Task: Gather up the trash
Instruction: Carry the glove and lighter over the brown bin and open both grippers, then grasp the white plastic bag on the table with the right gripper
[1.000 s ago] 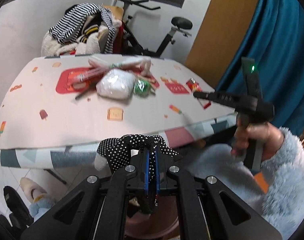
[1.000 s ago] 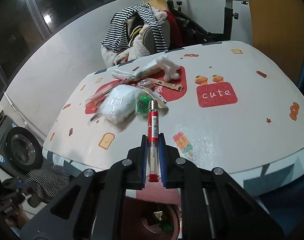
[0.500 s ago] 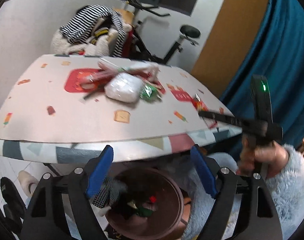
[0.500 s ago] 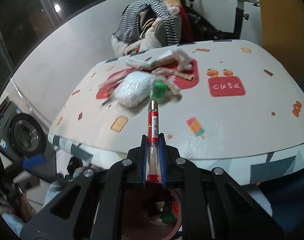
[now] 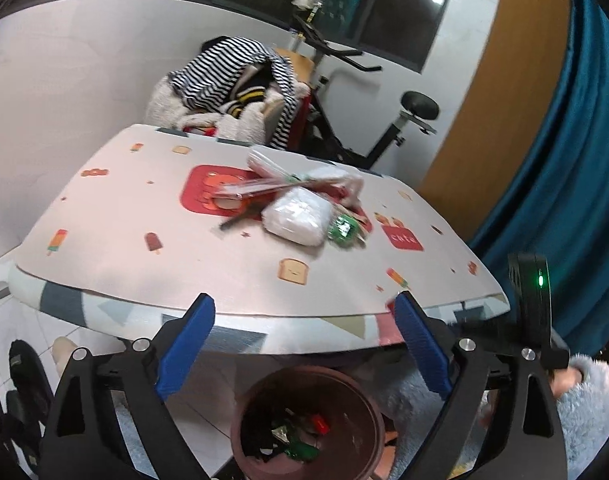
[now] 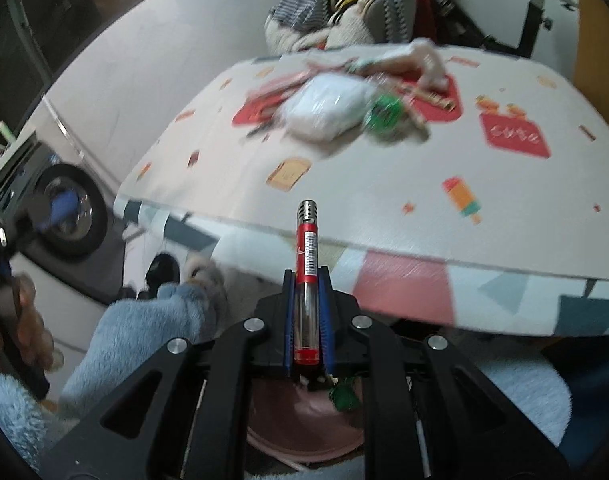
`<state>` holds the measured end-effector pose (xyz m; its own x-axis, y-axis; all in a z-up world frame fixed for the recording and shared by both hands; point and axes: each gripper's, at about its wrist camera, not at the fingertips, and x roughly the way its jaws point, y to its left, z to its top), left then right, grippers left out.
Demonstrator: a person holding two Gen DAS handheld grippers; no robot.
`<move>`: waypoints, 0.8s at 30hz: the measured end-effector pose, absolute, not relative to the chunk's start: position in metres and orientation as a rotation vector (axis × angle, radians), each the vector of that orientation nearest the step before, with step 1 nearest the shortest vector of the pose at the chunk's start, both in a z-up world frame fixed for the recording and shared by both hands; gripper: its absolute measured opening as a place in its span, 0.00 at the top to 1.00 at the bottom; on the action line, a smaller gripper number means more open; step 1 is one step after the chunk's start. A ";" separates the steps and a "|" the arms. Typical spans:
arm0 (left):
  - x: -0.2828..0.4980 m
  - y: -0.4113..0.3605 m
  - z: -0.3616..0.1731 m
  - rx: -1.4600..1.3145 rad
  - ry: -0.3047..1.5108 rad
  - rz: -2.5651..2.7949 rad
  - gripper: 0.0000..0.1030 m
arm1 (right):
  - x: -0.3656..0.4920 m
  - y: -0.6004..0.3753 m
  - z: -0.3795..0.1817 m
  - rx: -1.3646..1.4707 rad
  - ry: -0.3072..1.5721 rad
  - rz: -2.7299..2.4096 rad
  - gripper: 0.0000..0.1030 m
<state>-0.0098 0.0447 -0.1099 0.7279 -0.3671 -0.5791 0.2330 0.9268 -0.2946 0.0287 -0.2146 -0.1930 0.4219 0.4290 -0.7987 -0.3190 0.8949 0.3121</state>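
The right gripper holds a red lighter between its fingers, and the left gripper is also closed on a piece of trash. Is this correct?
Partly. The right gripper does hold the red lighter, but the left gripper has just opened and holds nothing: the left wrist view shows its fingers spread above the brown bin.

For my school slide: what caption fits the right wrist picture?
Right gripper clamps a red lighter above the trash bin.
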 end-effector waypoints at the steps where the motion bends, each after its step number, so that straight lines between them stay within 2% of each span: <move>1: -0.010 0.047 -0.110 -0.211 0.680 -0.324 0.12 | 0.027 -0.211 -0.196 0.113 1.045 0.478 0.86; 8: -0.008 0.064 -0.113 -0.241 0.686 -0.253 0.11 | 0.021 -0.193 -0.214 0.085 1.119 0.521 0.84; 11: -0.006 0.068 -0.115 -0.249 0.689 -0.239 0.11 | 0.020 -0.194 -0.213 0.090 1.110 0.514 0.80; 13: -0.005 0.069 -0.116 -0.253 0.693 -0.234 0.11 | 0.021 -0.196 -0.211 0.092 1.095 0.500 0.72; 14: -0.005 0.069 -0.117 -0.254 0.695 -0.233 0.11 | 0.022 -0.198 -0.208 0.087 1.076 0.480 0.54; 15: -0.005 0.070 -0.118 -0.256 0.697 -0.231 0.11 | 0.022 -0.199 -0.207 0.084 1.064 0.472 0.32; 17: -0.004 0.070 -0.119 -0.259 0.699 -0.227 0.11 | 0.025 -0.202 -0.203 0.074 1.034 0.451 0.19; 18: -0.003 0.070 -0.120 -0.261 0.702 -0.226 0.11 | 0.028 -0.205 -0.201 0.071 1.026 0.432 0.08; 19: -0.002 0.071 -0.121 -0.264 0.705 -0.223 0.11 | 0.031 -0.209 -0.200 0.067 1.017 0.415 0.06; 24: 0.004 0.076 -0.127 -0.287 0.715 -0.208 0.11 | 0.057 -0.217 -0.196 0.030 0.969 0.351 0.06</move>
<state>0.0040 0.0760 -0.1267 0.7371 -0.2839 -0.6133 0.0893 0.9405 -0.3279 0.0570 -0.2169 -0.1957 0.5139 0.3054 -0.8016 -0.2787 0.9432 0.1807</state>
